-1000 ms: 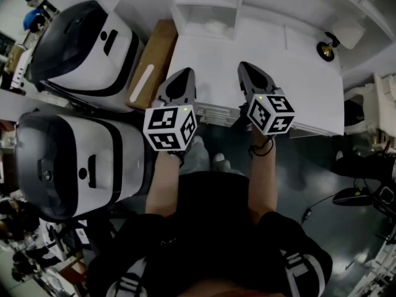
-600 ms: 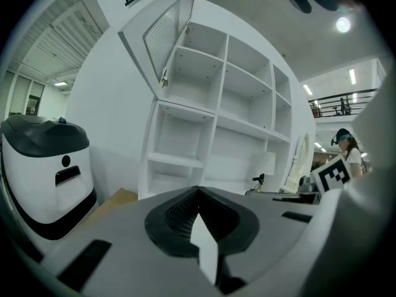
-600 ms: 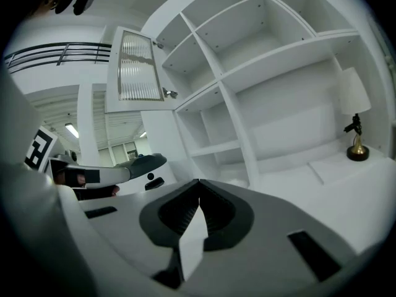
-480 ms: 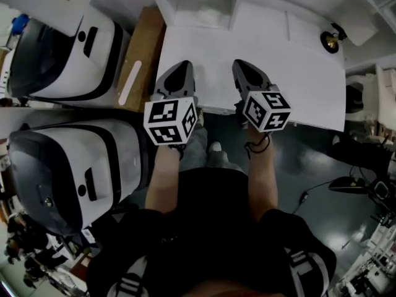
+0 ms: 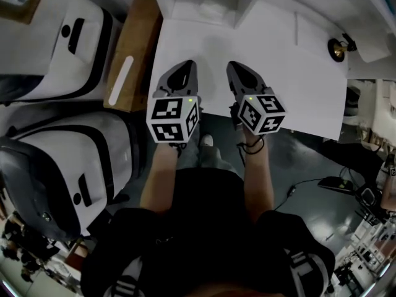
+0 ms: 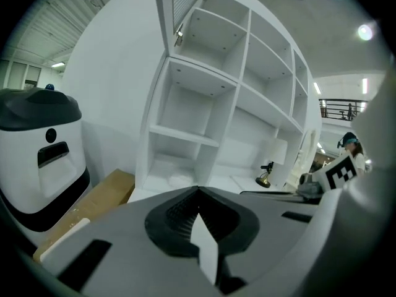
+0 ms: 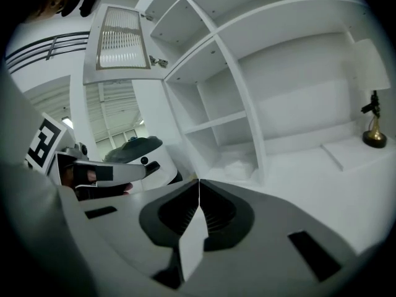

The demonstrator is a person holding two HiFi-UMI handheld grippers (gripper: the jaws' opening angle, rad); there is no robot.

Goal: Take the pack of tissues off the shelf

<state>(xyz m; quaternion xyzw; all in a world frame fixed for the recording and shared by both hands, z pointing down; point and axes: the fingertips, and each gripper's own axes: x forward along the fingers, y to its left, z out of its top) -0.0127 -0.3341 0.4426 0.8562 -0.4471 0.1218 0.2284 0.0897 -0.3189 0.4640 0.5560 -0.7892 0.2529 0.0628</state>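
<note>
Head view: left gripper (image 5: 187,65) and right gripper (image 5: 232,67), both closed empty, hover over the front edge of the desk (image 5: 297,85); pack of tissues (image 5: 213,8) lies in the back shelf (image 5: 245,8)

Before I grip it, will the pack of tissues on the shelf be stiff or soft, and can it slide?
The pack of tissues looks rumpled and rounded, so it will probably squash, not stay stiff. Likely light, it may slide on the smooth white shelf if pushed. It lies low, so tipping seems unlikely.
</note>
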